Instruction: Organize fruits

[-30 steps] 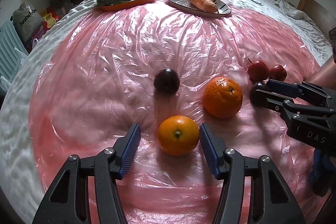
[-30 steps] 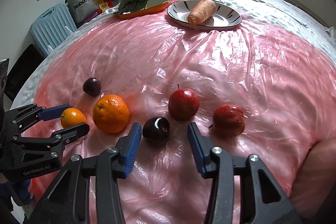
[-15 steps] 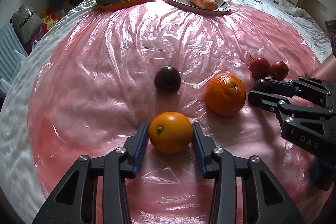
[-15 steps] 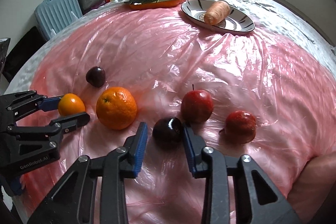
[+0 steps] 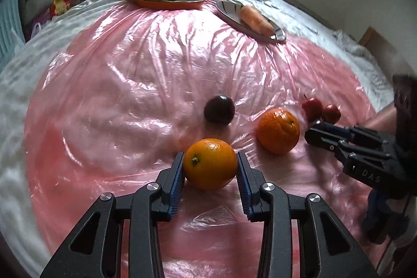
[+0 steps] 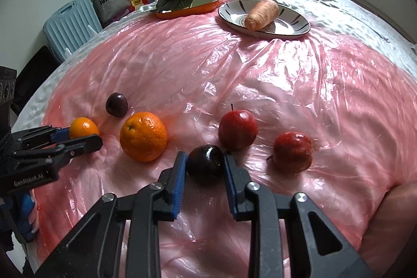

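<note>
With the big orange (image 6: 143, 136) as landmark, the left gripper (image 5: 210, 166) clamped the small orange (image 5: 210, 163) just to its left while the right gripper (image 6: 204, 167) pinched the dark plum (image 6: 206, 166) just to its right, presumably to sort like fruits together.

At the lower centre, the left gripper (image 5: 210, 168) clamps a small orange (image 5: 210, 164) between its blue pads. A bigger orange (image 5: 277, 130) lies to the right, a dark plum (image 5: 219, 109) just above.
</note>
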### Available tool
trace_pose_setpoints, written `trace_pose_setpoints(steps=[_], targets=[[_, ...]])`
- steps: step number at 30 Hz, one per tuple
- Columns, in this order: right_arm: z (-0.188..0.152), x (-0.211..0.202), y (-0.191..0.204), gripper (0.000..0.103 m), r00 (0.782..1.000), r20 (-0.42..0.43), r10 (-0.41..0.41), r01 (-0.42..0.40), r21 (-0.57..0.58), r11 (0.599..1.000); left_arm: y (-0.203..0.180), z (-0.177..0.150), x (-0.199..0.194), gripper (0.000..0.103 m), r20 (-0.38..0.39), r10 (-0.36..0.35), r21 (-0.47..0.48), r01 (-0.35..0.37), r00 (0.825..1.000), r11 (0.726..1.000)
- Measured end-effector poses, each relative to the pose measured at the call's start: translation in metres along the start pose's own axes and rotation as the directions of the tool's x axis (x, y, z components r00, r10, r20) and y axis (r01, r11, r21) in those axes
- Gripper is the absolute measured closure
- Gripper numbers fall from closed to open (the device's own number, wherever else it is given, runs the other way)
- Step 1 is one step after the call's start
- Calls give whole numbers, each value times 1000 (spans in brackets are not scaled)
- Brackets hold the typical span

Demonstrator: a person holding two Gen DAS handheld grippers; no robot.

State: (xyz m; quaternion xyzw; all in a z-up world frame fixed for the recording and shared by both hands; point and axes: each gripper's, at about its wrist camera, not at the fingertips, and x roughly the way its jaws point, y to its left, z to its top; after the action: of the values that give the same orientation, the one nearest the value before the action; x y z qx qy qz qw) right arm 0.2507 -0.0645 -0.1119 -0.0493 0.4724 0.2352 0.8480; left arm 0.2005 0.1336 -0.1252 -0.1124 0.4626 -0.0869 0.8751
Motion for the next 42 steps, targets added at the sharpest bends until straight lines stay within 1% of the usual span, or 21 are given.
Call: trace_pose_setpoints(steps=[6,13,18,24,29,32,36,42], targets=[[-1,-8,1,66,1000,5,-5,5,4,1000,11,-3,-12,70,22,-19,-49,20,1000,999],[-7,-21,3,66,1000,5,-11,11,15,1000,14,-7,-26,70,31,-15,-64,17,999,998],[-14,-36,4,66,1000,16,-9,9,32,999,10,-10,-40,70,45,-13,-59,16,999,998],[-33,-61,6,66,1000,23,-9,8,54,999,3,-16,-64,70,64,-16,-49,19,998,999],[-53,-84,9,66,1000,26,-16,15,70,997,-8,-26,-83,70,75,-24,-32,26,997,999],[-55,-91,10,66,999,36,-31,28,65,998,-12,-32,-94,70,85,-32,-27,35,996,999],[-48,-88,13,66,998,41,-37,34,60,998,-12,-37,-99,70,93,-34,-21,36,995,999],[-30,-57,16,66,999,14,-40,40,44,998,-2,-34,-93,70,87,-33,-25,36,996,999]])
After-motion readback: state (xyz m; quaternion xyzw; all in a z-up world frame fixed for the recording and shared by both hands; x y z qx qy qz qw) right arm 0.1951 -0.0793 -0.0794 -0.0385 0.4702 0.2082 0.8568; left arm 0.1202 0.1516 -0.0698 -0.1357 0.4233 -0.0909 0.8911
